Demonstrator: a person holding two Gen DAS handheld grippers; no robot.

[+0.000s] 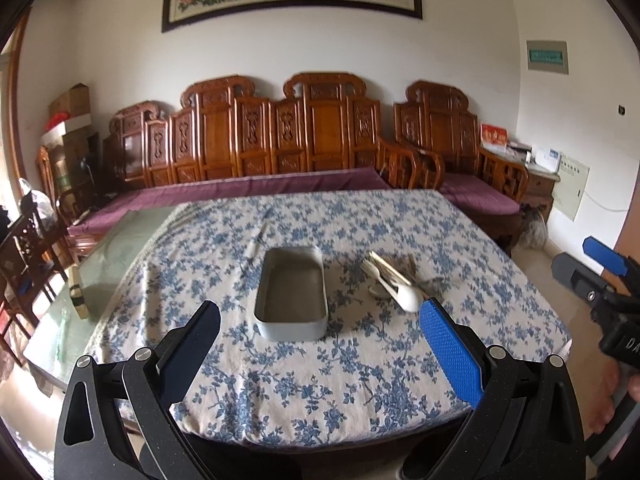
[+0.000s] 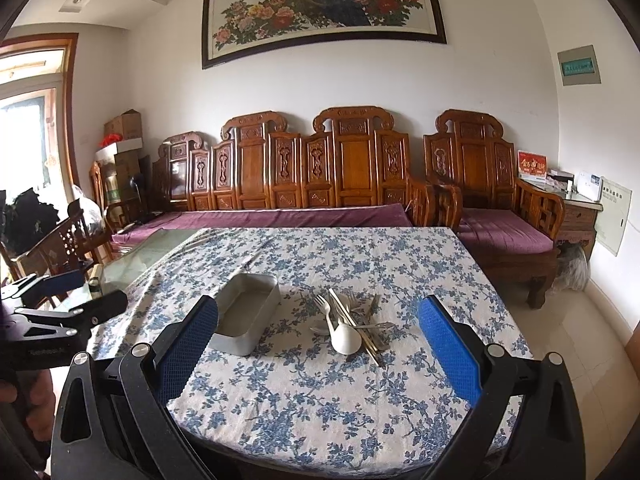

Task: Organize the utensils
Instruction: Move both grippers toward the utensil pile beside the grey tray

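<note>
An empty grey rectangular tin (image 1: 291,294) (image 2: 247,312) sits in the middle of the blue-flowered tablecloth (image 1: 340,396) (image 2: 320,412). To its right lies a pile of utensils (image 1: 394,280) (image 2: 352,322): a white spoon (image 2: 345,338), a white fork (image 2: 321,305), chopsticks and metal pieces. My left gripper (image 1: 320,356) hangs open above the near table edge, in front of the tin and apart from it. My right gripper (image 2: 318,350) is open too, short of the pile, with nothing between its fingers. Each gripper shows at the edge of the other's view, the right gripper (image 1: 600,276) and the left gripper (image 2: 64,304).
A thin white stick-like object (image 1: 256,246) lies left of the tin. Bare glass tabletop (image 1: 120,248) extends left of the cloth, with a small brush (image 1: 78,294) on it. A carved wooden sofa with purple cushions (image 2: 280,216) stands behind the table, with chairs at the left.
</note>
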